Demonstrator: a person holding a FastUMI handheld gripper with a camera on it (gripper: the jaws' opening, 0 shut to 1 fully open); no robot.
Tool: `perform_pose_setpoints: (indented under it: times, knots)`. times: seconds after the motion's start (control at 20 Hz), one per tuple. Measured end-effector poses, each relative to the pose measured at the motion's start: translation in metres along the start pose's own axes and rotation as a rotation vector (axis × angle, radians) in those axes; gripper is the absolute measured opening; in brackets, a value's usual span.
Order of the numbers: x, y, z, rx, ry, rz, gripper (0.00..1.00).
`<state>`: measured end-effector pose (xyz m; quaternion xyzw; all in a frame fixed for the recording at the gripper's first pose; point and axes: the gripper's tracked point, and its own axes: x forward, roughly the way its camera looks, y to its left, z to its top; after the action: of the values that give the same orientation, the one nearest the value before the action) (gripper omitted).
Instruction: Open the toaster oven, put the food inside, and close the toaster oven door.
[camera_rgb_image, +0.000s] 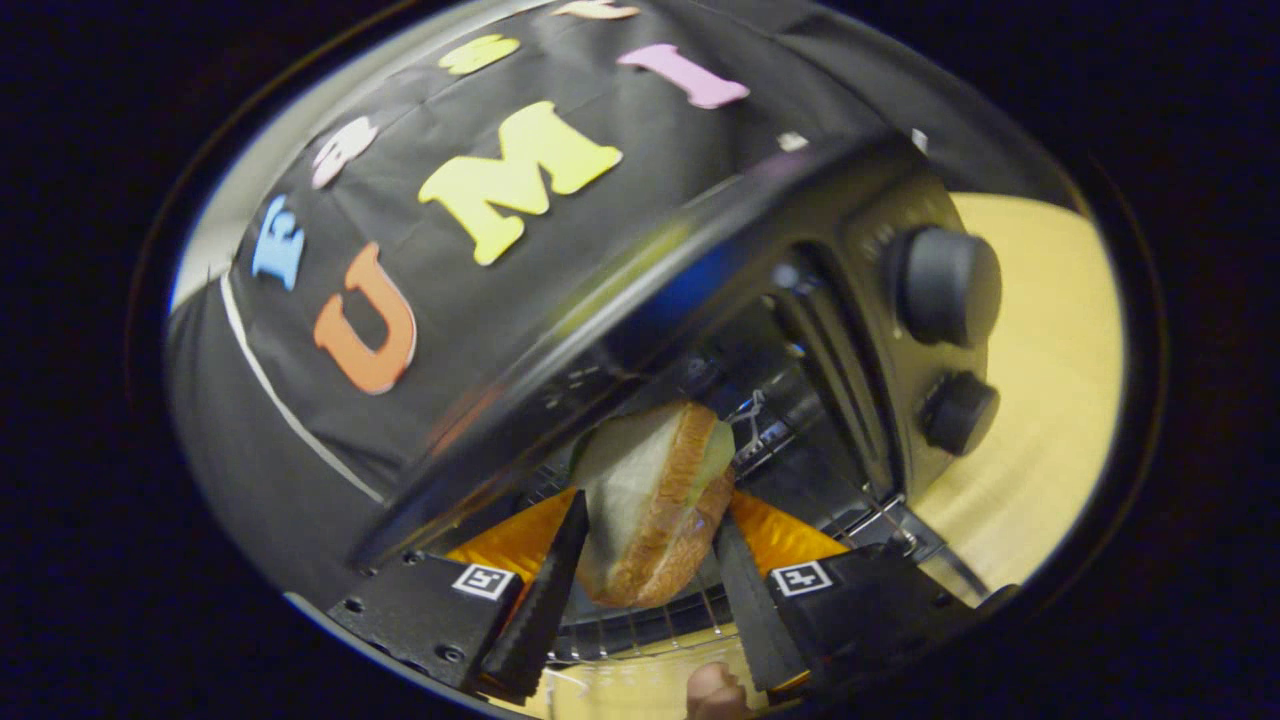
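Observation:
The food is a sandwich (650, 490) with pale bread faces and a brown crust. My gripper (650, 515) is shut on it, one finger pressing each side. The black toaster oven (700, 230) stands close ahead, seen tilted, its cavity open toward me. The sandwich hangs at the mouth of the cavity, just above the wire rack (640, 625). The far part of the cavity is dark and hard to make out.
Two black knobs (945, 285) (958, 412) sit on the oven's control panel, right of the cavity. The yellow wooden table (1040, 400) stretches beyond the panel. A person's fingertip (715, 690) shows between the bases of my fingers. Black booth cloth hangs behind the oven.

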<state>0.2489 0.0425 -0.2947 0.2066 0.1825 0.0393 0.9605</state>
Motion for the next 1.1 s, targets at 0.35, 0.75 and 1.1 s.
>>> perform_pose_setpoints:
  times: [0.35,0.75,1.1]
  knots:
    - [-0.018,-0.018,0.022,-0.24,-0.041,-0.122,1.0]
    - [-0.108,-0.02,-0.029,-0.306,-0.012,-0.05,1.0]
    - [-0.169,-0.031,-0.09,-0.321,-0.021,-0.059,1.0]
